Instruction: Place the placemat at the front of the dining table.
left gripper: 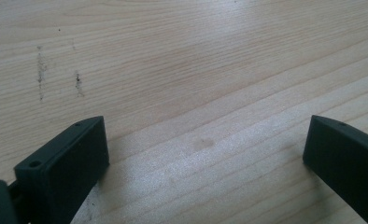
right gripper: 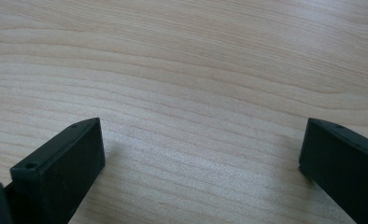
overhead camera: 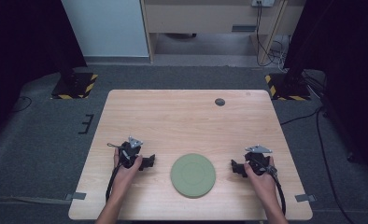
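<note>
While both pairs of matte black, blocky jaws stand wide apart with nothing between them, the left gripper and right gripper flank a round, smooth green plate on the pale wood-grain counter; the left gripper view reveals dark scuffs.

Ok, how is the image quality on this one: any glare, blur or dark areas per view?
High view: even light on the pale wooden table and round green plate, edges of the room very dark. Left gripper view: soft sheen on the wood between the open black jaws, near jaw blurred. Right gripper view: similar sheen, grain sharp farther off, jaws soft.
</note>
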The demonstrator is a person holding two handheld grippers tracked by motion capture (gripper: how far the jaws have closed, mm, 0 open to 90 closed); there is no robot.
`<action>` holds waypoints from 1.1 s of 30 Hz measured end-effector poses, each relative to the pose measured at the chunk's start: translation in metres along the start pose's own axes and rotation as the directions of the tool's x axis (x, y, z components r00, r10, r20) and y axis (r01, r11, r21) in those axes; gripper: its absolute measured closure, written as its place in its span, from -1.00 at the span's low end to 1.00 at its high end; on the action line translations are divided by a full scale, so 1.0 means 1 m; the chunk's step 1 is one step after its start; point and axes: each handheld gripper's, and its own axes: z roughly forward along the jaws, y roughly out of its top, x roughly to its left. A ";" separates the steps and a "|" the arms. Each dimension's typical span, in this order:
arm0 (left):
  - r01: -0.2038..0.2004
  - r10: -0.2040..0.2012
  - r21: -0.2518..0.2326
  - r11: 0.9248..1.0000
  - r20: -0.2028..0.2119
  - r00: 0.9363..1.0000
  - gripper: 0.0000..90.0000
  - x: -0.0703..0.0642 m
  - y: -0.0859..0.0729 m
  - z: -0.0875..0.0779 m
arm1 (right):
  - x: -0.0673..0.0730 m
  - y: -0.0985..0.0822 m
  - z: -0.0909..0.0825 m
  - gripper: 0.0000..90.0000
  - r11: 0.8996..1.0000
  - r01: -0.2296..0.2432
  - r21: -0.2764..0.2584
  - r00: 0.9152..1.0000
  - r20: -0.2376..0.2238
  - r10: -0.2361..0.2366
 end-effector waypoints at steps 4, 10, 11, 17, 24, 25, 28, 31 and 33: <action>-0.012 0.012 0.000 1.000 0.013 1.000 -1.00 -0.003 -0.001 -0.001 | 0.001 0.000 0.000 -0.98 1.000 0.025 0.000 0.999 -0.024 -0.025; -0.016 0.016 -0.021 1.000 0.030 0.999 -0.97 -0.006 -0.003 -0.005 | 0.001 -0.002 -0.003 -0.90 0.999 0.034 -0.018 0.998 -0.055 -0.035; -0.016 0.016 -0.021 1.000 0.030 0.999 -0.96 -0.006 -0.003 -0.005 | 0.001 -0.002 -0.003 -0.90 0.999 0.034 -0.018 0.998 -0.055 -0.035; -0.039 0.041 -0.041 0.998 0.044 0.998 -0.96 -0.009 -0.005 -0.009 | 0.000 -0.002 -0.015 -0.89 0.998 0.048 -0.047 0.996 -0.068 -0.051; -0.072 0.076 -0.053 0.996 0.082 0.994 -0.94 -0.017 -0.006 -0.021 | 0.008 -0.004 -0.026 -0.90 0.994 0.089 -0.062 0.992 -0.087 -0.094; -0.077 0.081 -0.054 0.996 0.081 0.993 -0.94 -0.017 -0.006 -0.022 | 0.008 -0.004 -0.026 -0.90 0.994 0.089 -0.062 0.992 -0.087 -0.094; -0.106 0.111 -0.053 0.993 0.085 0.990 -0.93 -0.022 -0.005 -0.026 | 0.009 -0.005 -0.031 -0.91 0.993 0.093 -0.073 0.990 -0.104 -0.100; -0.125 0.130 -0.070 0.990 0.074 0.989 -0.92 -0.028 -0.003 -0.029 | 0.014 -0.007 -0.036 -0.91 0.990 0.113 -0.083 0.985 -0.122 -0.123; -0.128 0.133 -0.072 0.989 0.075 0.988 -0.91 -0.029 -0.003 -0.029 | 0.017 -0.008 -0.038 -0.91 0.989 0.121 -0.085 0.983 -0.128 -0.131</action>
